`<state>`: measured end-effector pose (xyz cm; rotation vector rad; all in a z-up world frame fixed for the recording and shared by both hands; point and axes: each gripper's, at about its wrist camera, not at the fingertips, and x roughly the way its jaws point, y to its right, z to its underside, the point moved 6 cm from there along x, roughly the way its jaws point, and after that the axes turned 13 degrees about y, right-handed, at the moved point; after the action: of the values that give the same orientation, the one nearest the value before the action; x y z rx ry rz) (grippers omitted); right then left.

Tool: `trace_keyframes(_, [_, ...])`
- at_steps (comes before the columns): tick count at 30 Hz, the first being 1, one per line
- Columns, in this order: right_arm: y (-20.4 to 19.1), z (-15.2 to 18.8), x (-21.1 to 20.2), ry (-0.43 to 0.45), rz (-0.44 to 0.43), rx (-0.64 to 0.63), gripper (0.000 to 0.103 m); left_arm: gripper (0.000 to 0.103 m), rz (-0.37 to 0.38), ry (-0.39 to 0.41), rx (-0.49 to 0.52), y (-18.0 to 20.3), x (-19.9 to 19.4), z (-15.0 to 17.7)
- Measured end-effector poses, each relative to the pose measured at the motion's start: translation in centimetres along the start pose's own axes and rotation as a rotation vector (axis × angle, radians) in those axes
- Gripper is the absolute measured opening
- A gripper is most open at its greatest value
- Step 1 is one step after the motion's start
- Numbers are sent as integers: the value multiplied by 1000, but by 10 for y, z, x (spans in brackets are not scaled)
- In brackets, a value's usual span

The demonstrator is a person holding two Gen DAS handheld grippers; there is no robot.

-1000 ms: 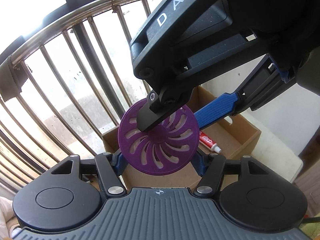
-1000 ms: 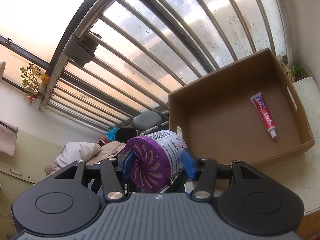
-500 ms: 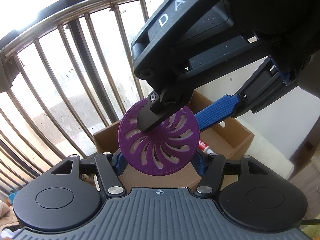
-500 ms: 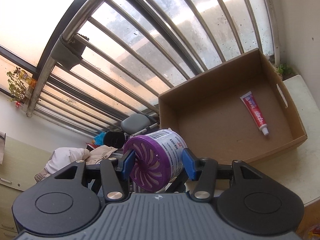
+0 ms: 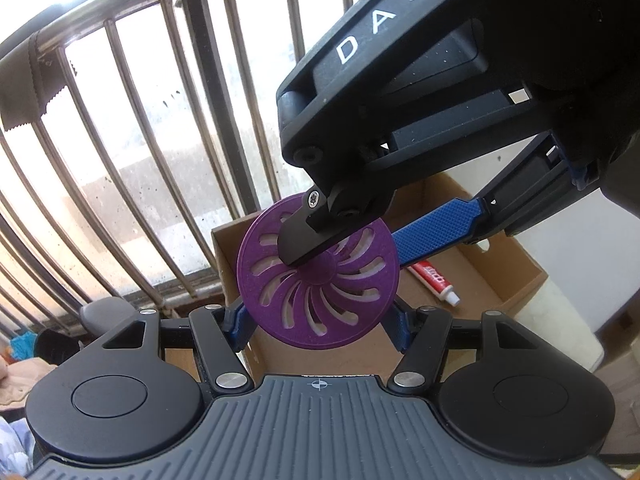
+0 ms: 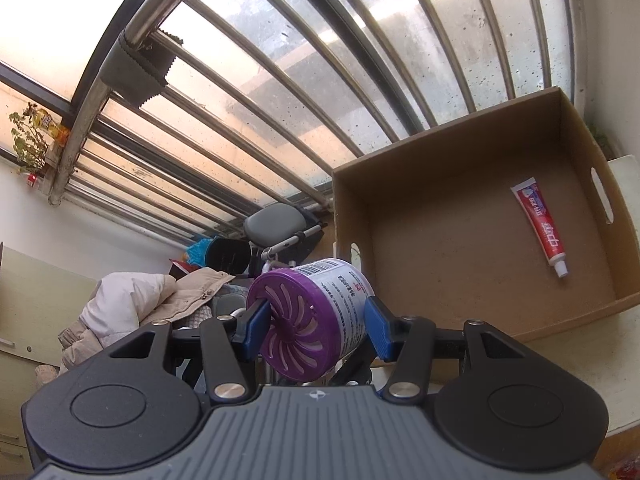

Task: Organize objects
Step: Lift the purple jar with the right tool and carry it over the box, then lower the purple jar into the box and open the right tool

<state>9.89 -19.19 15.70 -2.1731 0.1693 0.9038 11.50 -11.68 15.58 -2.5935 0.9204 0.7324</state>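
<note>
A purple-lidded air freshener can [image 6: 316, 316] with a white label lies sideways, held in the air. My right gripper [image 6: 318, 326] is shut on it, one pad on the slotted lid, one on the base. In the left wrist view the purple slotted lid [image 5: 320, 284] faces the camera, and my left gripper [image 5: 318, 322] is shut on the can's sides. The right gripper's black body [image 5: 440, 92] crosses above it. An open cardboard box [image 6: 460, 240] holds a red toothpaste tube [image 6: 540, 226], which also shows in the left wrist view [image 5: 434, 282].
A steel window railing [image 6: 280, 92] runs behind the box. The box rests on a white table [image 6: 624, 328]. A pile of clothes [image 6: 136, 304] and a grey chair seat [image 6: 276, 224] lie to the left below.
Both grippers and the can have shifted left relative to the box; the box now sits further right in both views. The grips are unchanged.
</note>
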Motion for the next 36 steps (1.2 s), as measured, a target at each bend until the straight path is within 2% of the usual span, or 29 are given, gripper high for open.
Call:
trace_keyframes(8, [22, -26, 76, -103, -100, 63, 55, 63, -105, -127, -6, -21, 46, 10])
trace_keyframes(14, [65, -57, 158, -173, -146, 75, 55, 63, -171, -230, -33, -42, 124, 21])
trace_keyframes(16, [85, -64, 183, -195, -165, 97, 55, 63, -197, -270, -31, -37, 152, 26])
trace_keyframes(20, [117, -68, 223, -231, -183, 150, 56, 63, -233, -338, -28, -37, 182, 41])
trace_keyframes(23, [132, -68, 241, -253, -182, 158, 56, 64, -237, -378, -31, -39, 199, 49])
trace_keyframes(31, [167, -53, 278, -308, -161, 252, 56, 64, -217, -457, 44, -43, 230, 86])
trace_keyframes(34, [172, -46, 286, -313, -165, 270, 56, 67, -217, -473, 59, -47, 231, 95])
trace_keyframes(36, [174, -42, 289, -316, -173, 288, 55, 74, -225, -467, 60, -50, 228, 98])
